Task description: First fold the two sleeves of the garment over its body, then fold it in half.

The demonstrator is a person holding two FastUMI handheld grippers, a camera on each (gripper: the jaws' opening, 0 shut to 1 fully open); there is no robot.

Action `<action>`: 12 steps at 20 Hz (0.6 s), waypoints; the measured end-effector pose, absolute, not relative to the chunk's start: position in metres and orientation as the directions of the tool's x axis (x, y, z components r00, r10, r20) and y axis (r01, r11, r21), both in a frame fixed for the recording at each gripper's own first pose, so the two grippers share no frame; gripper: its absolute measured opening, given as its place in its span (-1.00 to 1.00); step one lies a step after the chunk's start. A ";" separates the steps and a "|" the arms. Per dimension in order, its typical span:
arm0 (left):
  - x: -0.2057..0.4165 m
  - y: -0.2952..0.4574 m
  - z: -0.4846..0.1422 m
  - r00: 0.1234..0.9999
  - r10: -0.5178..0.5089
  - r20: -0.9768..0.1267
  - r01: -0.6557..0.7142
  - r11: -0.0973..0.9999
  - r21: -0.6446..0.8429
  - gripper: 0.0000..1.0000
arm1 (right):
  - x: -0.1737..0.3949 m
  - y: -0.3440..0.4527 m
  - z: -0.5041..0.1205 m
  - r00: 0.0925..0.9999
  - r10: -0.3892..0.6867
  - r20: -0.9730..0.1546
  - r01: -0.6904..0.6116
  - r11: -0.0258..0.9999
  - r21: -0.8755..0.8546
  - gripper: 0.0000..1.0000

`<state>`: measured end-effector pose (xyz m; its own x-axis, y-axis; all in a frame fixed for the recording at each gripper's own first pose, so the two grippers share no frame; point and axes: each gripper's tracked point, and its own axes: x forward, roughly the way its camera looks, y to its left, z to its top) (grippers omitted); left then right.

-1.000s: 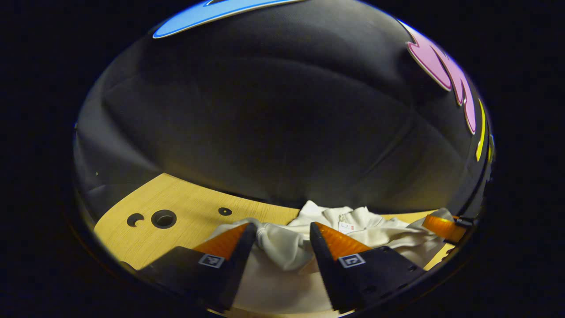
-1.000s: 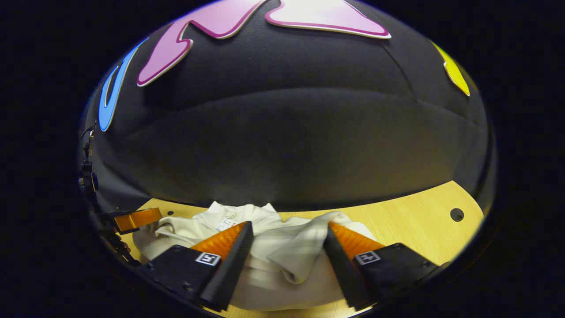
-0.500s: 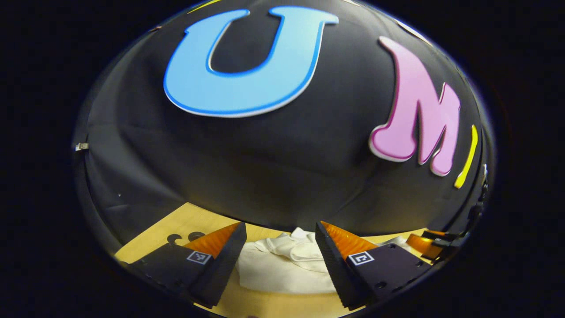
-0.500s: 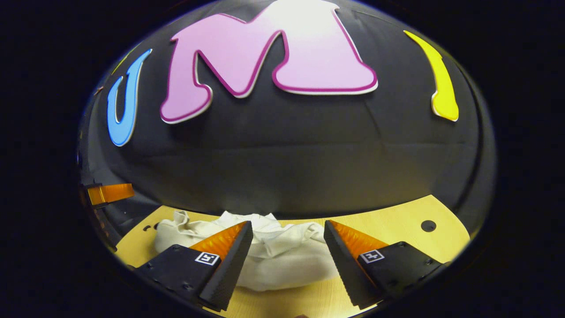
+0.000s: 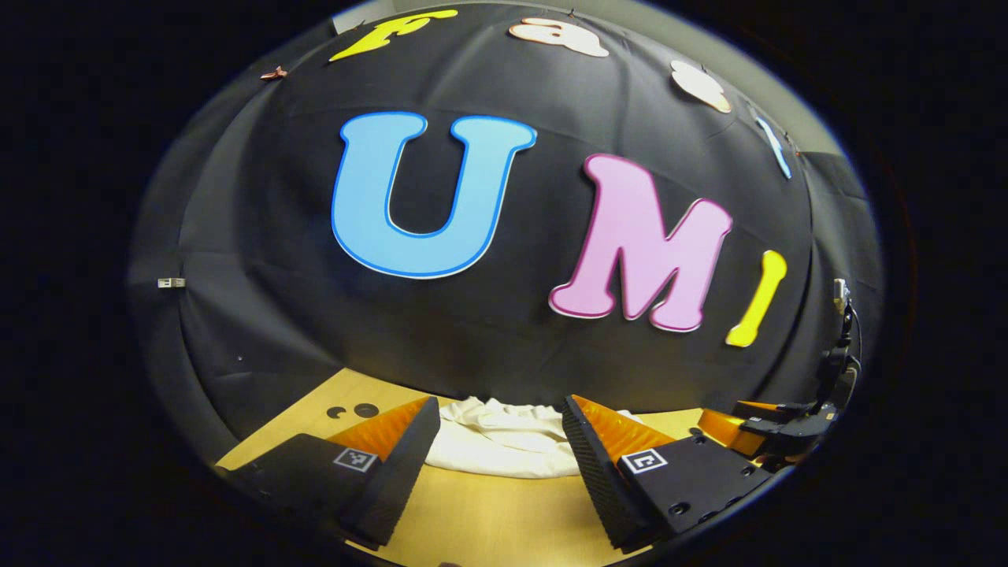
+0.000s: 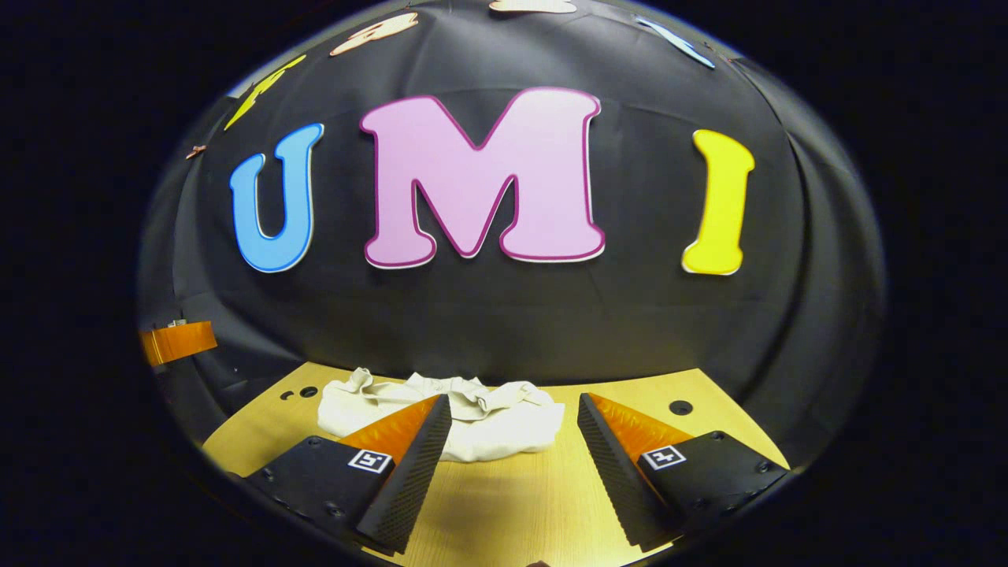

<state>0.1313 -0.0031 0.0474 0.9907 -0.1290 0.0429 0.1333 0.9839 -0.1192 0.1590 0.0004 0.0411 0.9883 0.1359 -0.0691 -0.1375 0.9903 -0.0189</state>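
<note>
Black cloth backs a pale wooden table (image 6: 504,504) where a white garment (image 6: 465,417) lies in a compact, rumpled bundle near the far edge, just ahead of both tools. Left gripper (image 5: 496,453) and right gripper (image 6: 512,457) hover above the tabletop, jaws spread wide and empty, clear of the fabric. The garment (image 5: 504,437) looks light, soft and limp, likely to sag and crease wherever it is lifted; its bulk suggests the folds are largely made. Any tidying grip would best pinch an outer edge or corner, not the loose middle.
</note>
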 end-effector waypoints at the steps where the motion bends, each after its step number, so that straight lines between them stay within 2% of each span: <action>1: 0.113 -0.006 0.052 0.989 -0.139 0.052 0.144 0.982 -0.122 0.93 | 0.142 -0.005 0.045 0.991 0.124 -0.058 -0.125 0.992 -0.018 0.97; 6: 0.025 -0.015 0.066 0.982 -0.149 0.114 0.161 0.981 -0.107 0.93 | 0.044 -0.014 0.075 0.994 0.109 0.029 -0.109 0.994 -0.018 0.97; 10: -0.041 -0.014 0.080 0.972 -0.138 0.192 0.162 0.980 -0.112 0.93 | -0.027 -0.013 0.067 0.990 0.139 0.010 -0.139 0.990 -0.036 0.97; 11: -0.056 -0.007 0.083 0.971 -0.120 0.207 0.144 0.984 -0.106 0.83 | -0.041 -0.012 0.063 0.989 0.147 -0.001 -0.147 0.989 -0.029 0.97; 12: -0.068 -0.004 0.082 0.971 -0.109 0.213 0.133 0.985 -0.105 0.92 | -0.055 -0.011 0.062 0.988 0.156 -0.006 -0.156 0.987 -0.028 0.97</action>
<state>-0.0678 -0.0037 0.0819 0.9711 -0.1086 0.2125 0.1332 0.9855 -0.1052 -0.0548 -0.0106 0.0622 0.9878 0.1557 -0.0060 -0.1558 0.9874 -0.0280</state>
